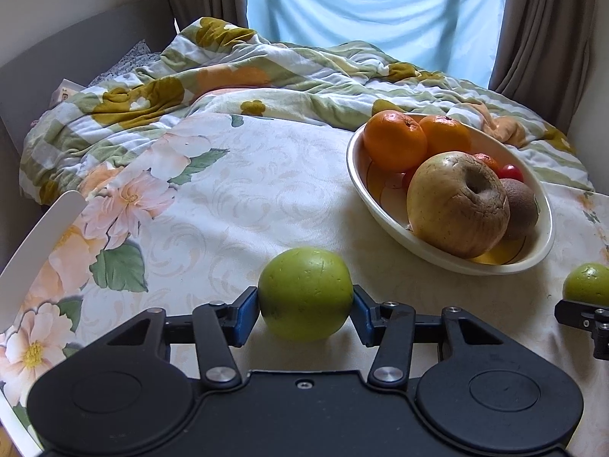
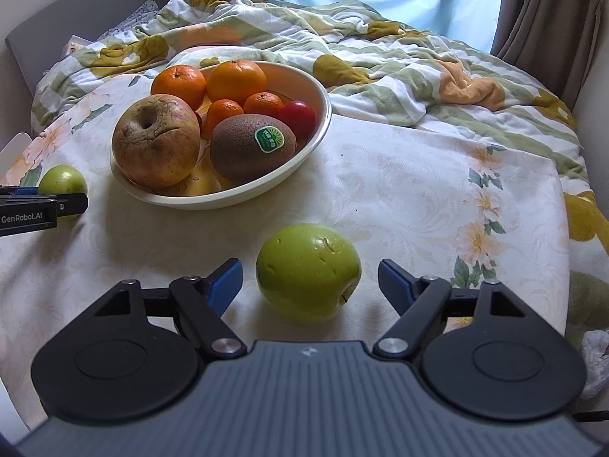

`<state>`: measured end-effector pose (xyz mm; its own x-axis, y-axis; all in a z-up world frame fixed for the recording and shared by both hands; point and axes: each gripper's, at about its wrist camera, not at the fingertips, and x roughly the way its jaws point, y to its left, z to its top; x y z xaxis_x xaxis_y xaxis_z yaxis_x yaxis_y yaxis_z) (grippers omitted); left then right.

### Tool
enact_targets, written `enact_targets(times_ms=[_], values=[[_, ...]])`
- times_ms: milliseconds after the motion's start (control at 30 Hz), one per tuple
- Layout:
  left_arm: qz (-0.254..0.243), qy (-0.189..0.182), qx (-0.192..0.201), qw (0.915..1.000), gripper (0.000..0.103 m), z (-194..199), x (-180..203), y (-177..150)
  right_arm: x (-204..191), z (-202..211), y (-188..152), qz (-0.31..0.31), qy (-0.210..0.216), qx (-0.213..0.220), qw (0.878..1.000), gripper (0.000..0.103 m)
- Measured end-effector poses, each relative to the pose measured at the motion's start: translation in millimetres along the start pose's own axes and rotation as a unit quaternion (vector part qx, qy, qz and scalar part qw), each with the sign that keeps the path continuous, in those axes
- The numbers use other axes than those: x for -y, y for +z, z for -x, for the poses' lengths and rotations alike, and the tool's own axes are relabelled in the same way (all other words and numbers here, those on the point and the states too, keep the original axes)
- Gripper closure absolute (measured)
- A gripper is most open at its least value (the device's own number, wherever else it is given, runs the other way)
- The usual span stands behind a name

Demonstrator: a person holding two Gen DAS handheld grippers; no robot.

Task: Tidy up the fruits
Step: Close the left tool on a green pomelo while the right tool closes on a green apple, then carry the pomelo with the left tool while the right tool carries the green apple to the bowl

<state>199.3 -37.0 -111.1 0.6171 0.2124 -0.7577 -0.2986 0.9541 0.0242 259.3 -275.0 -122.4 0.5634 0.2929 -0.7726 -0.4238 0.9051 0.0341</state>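
green apple (image 1: pixel 305 293) clamped between blue pads of left tool (image 1: pixel 306 306), resting on the bed near its front edge. second green apple (image 2: pixel 308 271) sits between right tool (image 2: pixel 310 285) pads, jaws apart, not touching it. both tools tilt down toward the bed. bowl (image 2: pixel 266 186) of fruit lies behind, between the two apples.
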Motion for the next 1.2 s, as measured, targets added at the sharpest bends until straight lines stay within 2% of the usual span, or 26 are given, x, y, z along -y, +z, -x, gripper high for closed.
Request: enact_targets(times_ms=[200,600,1067,1200], values=[[-0.001,-0.002,0.001,1.0,0.048,4.2,-0.1,-3.6,0.3,-3.2,0.5,-0.002,0.003,0.0,1.0,0.03],[0.011,-0.012,0.024,0.9996,0.048,35.4,3.6,-5.9,0.4,8.9,-1.3,-0.009,0.003,0.004,1.0,0.03],[0.029,-0.038,0.06,0.997,0.048,97.1,-1.1,10.0,-12.3,61.5,8.8,-0.006,0.004,0.025,1.0,0.03],[0.019,-0.044,0.073,0.9962,0.048,111.5,-2.3,20.0,-15.8,75.4,16.6,-0.005,0.009,0.031,0.999,0.03]])
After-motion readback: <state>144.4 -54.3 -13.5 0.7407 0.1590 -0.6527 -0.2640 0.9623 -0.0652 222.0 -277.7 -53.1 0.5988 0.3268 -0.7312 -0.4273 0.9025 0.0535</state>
